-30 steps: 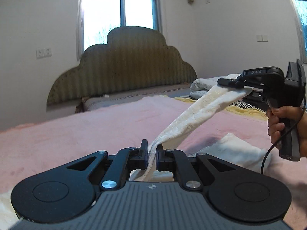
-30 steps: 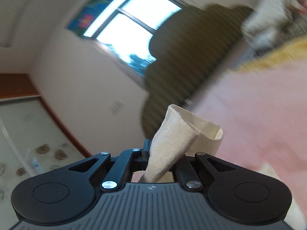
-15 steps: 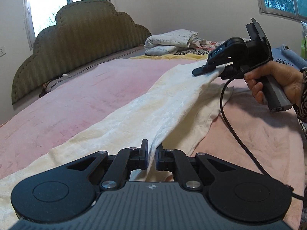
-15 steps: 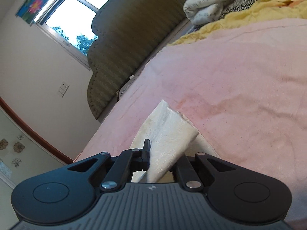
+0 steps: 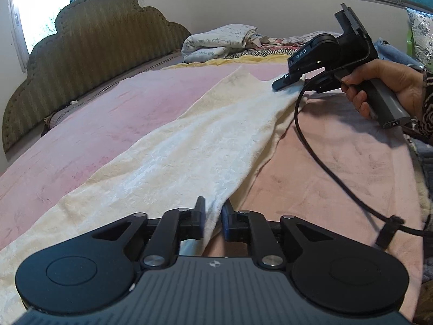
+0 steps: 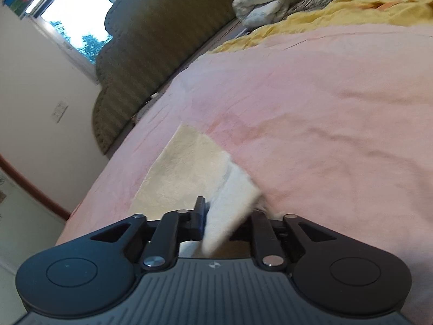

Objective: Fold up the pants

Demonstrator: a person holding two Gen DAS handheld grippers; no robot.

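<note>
Item: pants (image 5: 205, 146), cream, textured fabric. We find them laid lengthwise on the pink blanket (image 5: 108, 113), folded over so that two layers show along the right edge. One end lies near us, the other reaches toward the yellow cloth (image 5: 216, 62) at the far side of the bed.

Item: left gripper (image 5: 212, 218). Our jaws are opening; the near end of the pants hangs between the pads, with a gap visible on either side of the fabric.

Item: right gripper (image 5: 291, 80). A hand (image 5: 384, 86) holds its handle at the far end of the pants, fingers low over the cloth. In its own view (image 6: 224, 216) the jaws are opening too, and a blurred corner of the pants sits between them; the right finger is hidden behind it, so we cannot tell whether the pads still press.

Item: cable (image 5: 319, 157), black, trailing from the right gripper across the blanket.

Item: headboard (image 5: 89, 54), olive, scalloped, at the left of the bed.

Item: bedding pile (image 5: 219, 40), white, folded, beyond the yellow cloth.
</note>
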